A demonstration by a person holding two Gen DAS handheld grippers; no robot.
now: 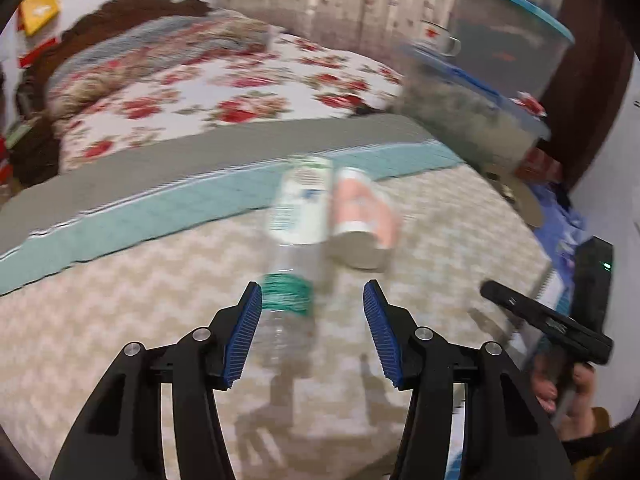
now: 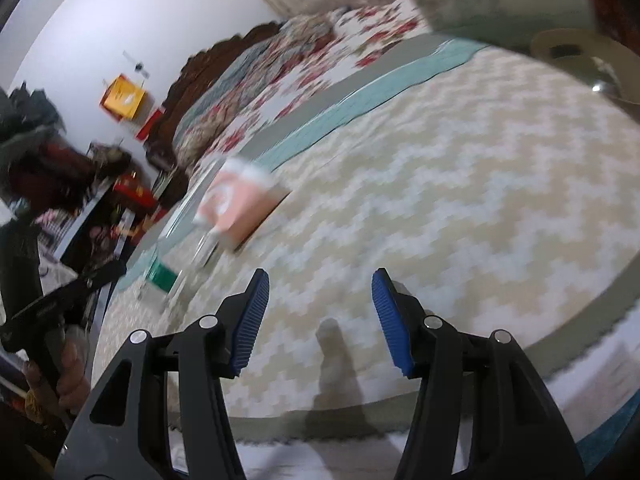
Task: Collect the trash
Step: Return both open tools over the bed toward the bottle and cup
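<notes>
Currently, the left gripper [image 1: 312, 332] is spread wide with nothing between its pads. A clear plastic bottle [image 1: 298, 236] lies on the zigzag cloth [image 1: 120, 320] directly ahead of it. The bottle's long axis runs almost straight away from the gripper, tilted slightly right at the far end. Its green-banded near portion [image 1: 288, 294] sits between the 2 fingertips, closer to the left pad; contact cannot be confirmed because of motion blur.

Just right of the bottle's far half lies a pink carton [image 1: 362, 220], touching it or nearly so. Its grey end faces the gripper.

The right gripper [image 2: 320, 312] is also spread and holds nothing. In its own view, only bare cloth lies between its fingers. The carton [image 2: 240, 208] and the bottle [image 2: 176, 268] lie forward and well to its left.

Judgement: the left gripper is clearly the nearer one and is already aligned with the bottle. Because the long axis points along the fingers, closing the jaws would pinch the body across its width. The main risk is that the round, light bottle rolls toward the carton.
</notes>
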